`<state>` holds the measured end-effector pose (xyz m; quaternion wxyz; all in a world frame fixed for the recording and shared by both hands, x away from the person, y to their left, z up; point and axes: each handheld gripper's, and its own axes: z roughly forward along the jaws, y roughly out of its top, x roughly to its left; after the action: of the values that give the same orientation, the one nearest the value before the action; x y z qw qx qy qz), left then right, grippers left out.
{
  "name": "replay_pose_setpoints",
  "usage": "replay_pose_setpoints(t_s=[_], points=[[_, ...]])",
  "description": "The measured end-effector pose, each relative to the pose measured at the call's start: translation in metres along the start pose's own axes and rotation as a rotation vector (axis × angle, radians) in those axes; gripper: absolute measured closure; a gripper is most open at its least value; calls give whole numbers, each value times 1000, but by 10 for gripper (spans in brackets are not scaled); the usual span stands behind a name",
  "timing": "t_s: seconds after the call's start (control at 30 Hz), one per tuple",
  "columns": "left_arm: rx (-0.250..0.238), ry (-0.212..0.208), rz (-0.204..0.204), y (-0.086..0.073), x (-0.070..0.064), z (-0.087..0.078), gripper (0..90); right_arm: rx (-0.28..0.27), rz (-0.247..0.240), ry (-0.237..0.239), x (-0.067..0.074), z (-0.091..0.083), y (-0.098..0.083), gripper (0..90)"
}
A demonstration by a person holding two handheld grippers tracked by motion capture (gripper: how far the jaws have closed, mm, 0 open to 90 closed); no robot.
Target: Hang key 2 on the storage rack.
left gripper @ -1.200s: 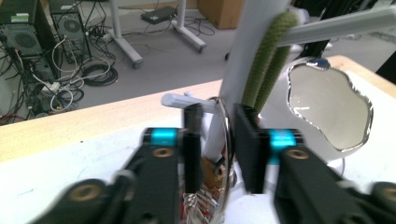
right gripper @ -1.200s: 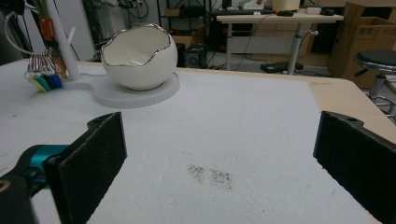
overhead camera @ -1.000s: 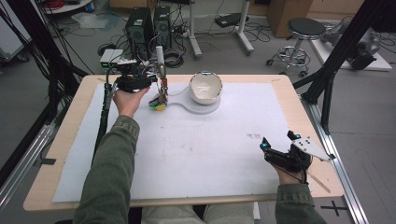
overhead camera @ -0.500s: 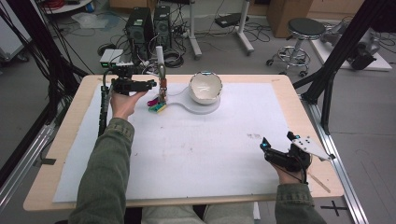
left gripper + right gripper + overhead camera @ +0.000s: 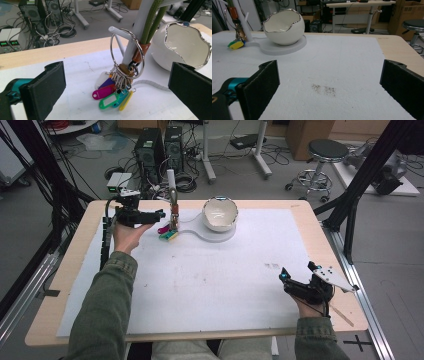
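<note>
- Left gripper (image 5: 159,213) held at the far left of the tabletop (image 5: 300,220), jaws spread wide and empty, pointed right at a bunch of keys.
- Key ring (image 5: 127,53) hung over a short white peg (image 5: 119,31) on a slim white stand (image 5: 136,37), far left of centre; 1 large wire loop carrying small metal rings and plastic tags (image 5: 110,96) — magenta, purple, white, green, teal, yellow — whose lower ends rest on the white mat (image 5: 225,280).
- A green cord in a brown leather sleeve (image 5: 142,50) running up alongside the stand, just beside the loop.
- Likely handling: light, loose and jangly; the wire loop stiff but thin and slick, so prone to twist or slip between flat pads; tags floppy, apt to swing once lifted.
- Best hold, by judgement: pinch the bare upper arc of the loop below the peg, or clamp the cluster of small rings where the bulk gives the pads something to bite; then lift up and off the peg tip rather than pull sideways, since the stand looks light enough to tip.
- White egg-shaped bowl (image 5: 220,213) with a jagged silver rim, seated on the round base to the right of the stand — ceramic-looking, so fragile; inside appears empty.
- Right gripper (image 5: 292,282) at the near right, well apart from everything, jaws also spread with nothing between them.
</note>
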<state>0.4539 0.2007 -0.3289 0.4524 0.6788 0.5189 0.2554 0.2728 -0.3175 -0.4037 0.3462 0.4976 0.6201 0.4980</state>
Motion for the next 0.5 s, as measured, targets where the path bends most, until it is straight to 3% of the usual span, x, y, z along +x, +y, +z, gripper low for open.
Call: replay_pose_setpoints(t_s=[0.5], points=[[-41, 10, -27, -23, 15, -25, 16, 10, 1, -17, -1, 3, -1, 16]])
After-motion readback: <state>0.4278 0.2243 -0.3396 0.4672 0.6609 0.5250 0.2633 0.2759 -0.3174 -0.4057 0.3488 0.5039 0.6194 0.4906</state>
